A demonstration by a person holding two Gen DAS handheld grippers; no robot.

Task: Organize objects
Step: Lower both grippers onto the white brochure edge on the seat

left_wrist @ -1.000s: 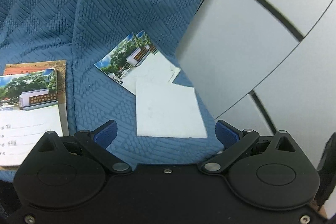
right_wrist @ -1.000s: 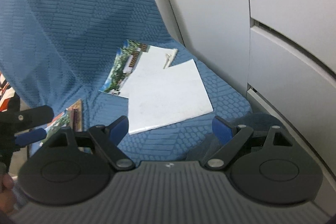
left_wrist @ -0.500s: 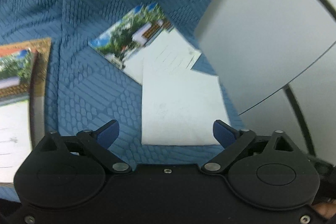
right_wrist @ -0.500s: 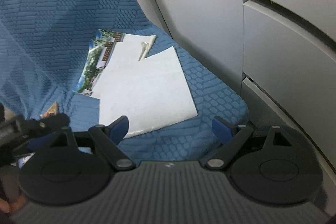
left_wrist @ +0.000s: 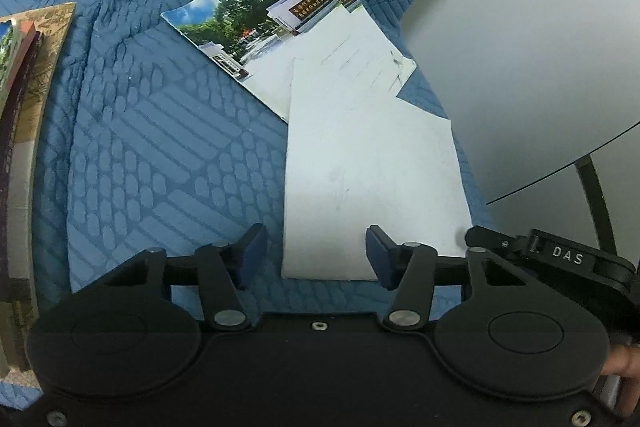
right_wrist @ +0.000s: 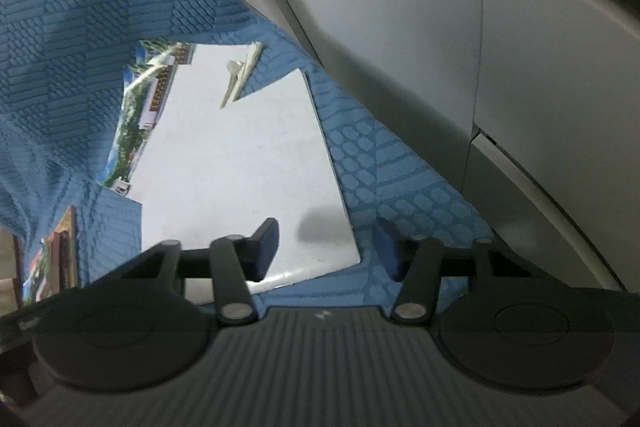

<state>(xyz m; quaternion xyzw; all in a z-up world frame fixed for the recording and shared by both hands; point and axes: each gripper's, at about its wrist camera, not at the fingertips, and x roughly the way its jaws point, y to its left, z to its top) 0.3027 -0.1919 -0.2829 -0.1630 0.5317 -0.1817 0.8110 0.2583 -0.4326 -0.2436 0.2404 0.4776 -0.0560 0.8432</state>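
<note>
Nearest the lens in the left wrist view, the left gripper (left_wrist: pixel 316 253) is hanging with its blue pads partly spread; its jaws have just been closing, and the near left corner of the blank white sheet (left_wrist: pixel 372 187) is lying between them, with no pad pressing on it. At the right edge of that view, the black body of the other tool is showing, with a fingertip of the person's hand (left_wrist: pixel 622 371) behind it.

In the right wrist view, the right gripper (right_wrist: pixel 326 247) is standing likewise half-spread, its jaws also having just been closing, astride the sheet's near right corner (right_wrist: pixel 320 251); a shadow is falling on the paper there, but whether a pad is touching it cannot be told.

Farther out, the white sheet is lying flat on the blue quilted cover (left_wrist: pixel 160 131), overlapping the photo cards (left_wrist: pixel 276 15) (at least two, slightly fanned, printed with trees and a white building). One far corner of these cards is curling up (right_wrist: pixel 240 75).

At the far left, a separate stack of cards (left_wrist: pixel 24 115) is lying, apart from the loose ones. To the right, a pale grey wall panel (left_wrist: pixel 520 47) is bordering the cover.

Judged progress: one pile is apparently gathered already; the white sheet and the fanned cards are remaining loose, and no lift is yet under way. A two-corner pinch on thin paper is seeming likely next.
</note>
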